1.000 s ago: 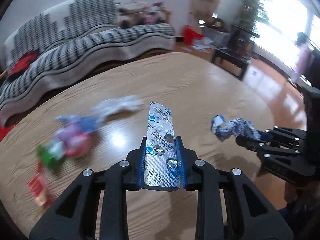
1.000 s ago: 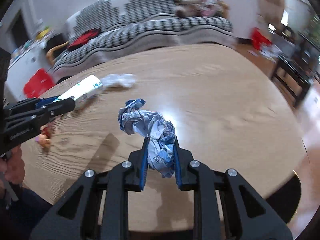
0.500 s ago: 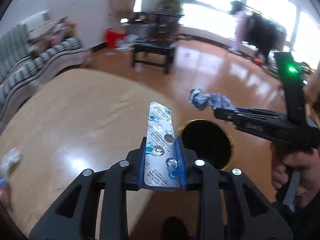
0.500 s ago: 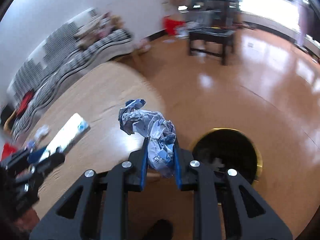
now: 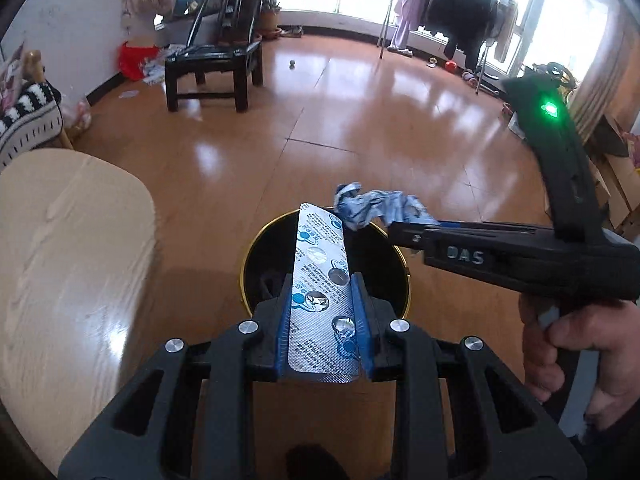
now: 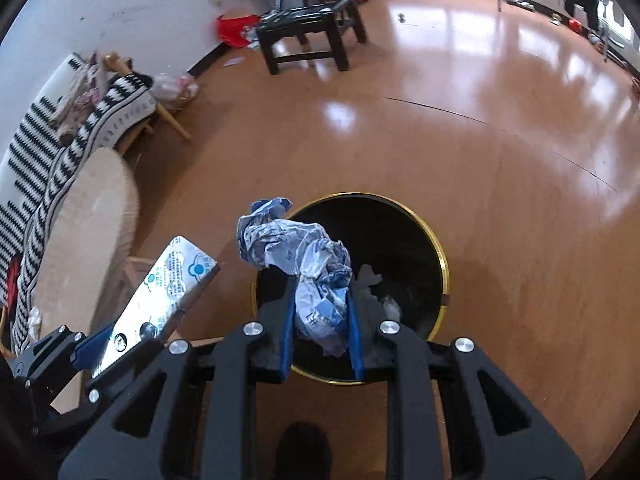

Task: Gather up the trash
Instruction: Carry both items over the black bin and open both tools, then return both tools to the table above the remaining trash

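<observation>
Two grippers, each loaded, both over the bin.

Left wrist view: left gripper (image 5: 323, 320) clamps a foil pill strip (image 5: 320, 280) by its long edges between the blue pads (image 5: 285, 320), so the strip sticks out forward along the fingers, its far end over the mouth of the bin (image 5: 256, 248) — black inside, gold rim, standing on the wooden floor (image 5: 360, 120). Held that way, opening the jaws should let it slide straight in. Strip carries blue round logos and small printed lines, too small to read; a few foil pockets look burst. Right gripper (image 5: 400, 226) comes in from the right, held in a hand (image 5: 580, 348), nipping a crumpled blue-and-white paper wad (image 5: 372, 208) at the far rim of the bin. "DAS" is written in light letters on the side of that gripper; a green light glows on its upright part. Table (image 5: 60, 260) sits to the left, beside the bin.

Right wrist view: right gripper (image 6: 322, 320) has its fingers narrow on the paper wad (image 6: 304, 264), which bulges up and forward from the pads — it hangs directly above the bin (image 6: 438, 256), where some scraps already lie. Wad has blue print, unreadable. Left gripper (image 6: 132, 344) shows at lower left with the pill strip (image 6: 168, 292) angled toward the bin (image 6: 438, 256), its tip just short of the rim from this angle. Blue logo and print on the strip, not legible.

Judgement: both pieces are staged for release; drop not yet made.
</observation>
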Available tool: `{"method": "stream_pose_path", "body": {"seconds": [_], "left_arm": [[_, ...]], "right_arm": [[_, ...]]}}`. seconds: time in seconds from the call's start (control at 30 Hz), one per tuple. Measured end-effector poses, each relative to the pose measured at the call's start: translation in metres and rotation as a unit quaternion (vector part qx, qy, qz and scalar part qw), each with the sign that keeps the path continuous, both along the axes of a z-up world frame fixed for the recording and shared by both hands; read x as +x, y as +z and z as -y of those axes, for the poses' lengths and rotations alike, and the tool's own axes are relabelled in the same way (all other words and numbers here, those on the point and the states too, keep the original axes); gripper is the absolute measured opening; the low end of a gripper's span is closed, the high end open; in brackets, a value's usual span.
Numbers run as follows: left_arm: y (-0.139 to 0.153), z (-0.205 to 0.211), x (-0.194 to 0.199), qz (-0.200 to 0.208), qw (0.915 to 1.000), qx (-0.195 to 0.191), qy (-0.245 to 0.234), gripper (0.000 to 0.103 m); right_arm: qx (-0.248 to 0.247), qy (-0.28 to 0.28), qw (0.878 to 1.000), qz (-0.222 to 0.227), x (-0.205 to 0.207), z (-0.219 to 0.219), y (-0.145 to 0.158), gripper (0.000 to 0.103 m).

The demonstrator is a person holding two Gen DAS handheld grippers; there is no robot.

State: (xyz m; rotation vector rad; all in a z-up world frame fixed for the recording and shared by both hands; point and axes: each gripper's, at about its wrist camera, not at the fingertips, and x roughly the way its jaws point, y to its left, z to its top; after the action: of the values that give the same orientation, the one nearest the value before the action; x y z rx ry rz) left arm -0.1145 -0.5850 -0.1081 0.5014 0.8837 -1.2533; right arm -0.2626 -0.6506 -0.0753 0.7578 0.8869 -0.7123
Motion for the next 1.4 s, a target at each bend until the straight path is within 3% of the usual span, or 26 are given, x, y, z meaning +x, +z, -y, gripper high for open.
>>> {"method": "stream_pose_path", "body": {"seconds": [0.5, 0.53, 0.63, 0.8, 1.03, 1.2, 1.4], "left_arm": [[-0.023, 0.030, 0.005, -0.018, 0.9996, 0.018, 0.011, 0.027], [-0.025, 0.033, 0.001, -0.009, 0.9997, 0.022, 0.009, 0.030], [-0.025, 0.037, -0.002, 0.013, 0.9994, 0.029, 0.011, 0.072], [-0.019, 0.033, -0.005, 0.025, 0.9994, 0.018, 0.012, 0.076], [-0.005, 0.017, -0.007, 0.039, 0.9992, 0.010, 0.009, 0.083], [0.029, -0.013, 0.007, 0.052, 0.9982, 0.001, 0.029, 0.087], [0.070, -0.075, 0.032, 0.090, 0.9931, -0.012, 0.075, 0.091]], "right_arm": [[0.014, -0.037, 0.999, 0.017, -0.011, 0.010, -0.010, 0.023], [0.013, -0.041, 0.999, 0.017, -0.015, 0.009, -0.008, 0.026], [0.002, -0.058, 0.998, 0.017, -0.022, 0.010, -0.005, 0.051], [0.003, -0.069, 0.997, 0.027, -0.027, 0.011, -0.004, 0.054], [-0.003, -0.052, 0.998, 0.034, -0.019, 0.005, 0.001, 0.069], [-0.027, -0.033, 0.999, 0.034, -0.004, -0.011, 0.016, 0.077], [-0.065, 0.040, 0.996, 0.037, 0.041, -0.061, 0.042, 0.083]]}}
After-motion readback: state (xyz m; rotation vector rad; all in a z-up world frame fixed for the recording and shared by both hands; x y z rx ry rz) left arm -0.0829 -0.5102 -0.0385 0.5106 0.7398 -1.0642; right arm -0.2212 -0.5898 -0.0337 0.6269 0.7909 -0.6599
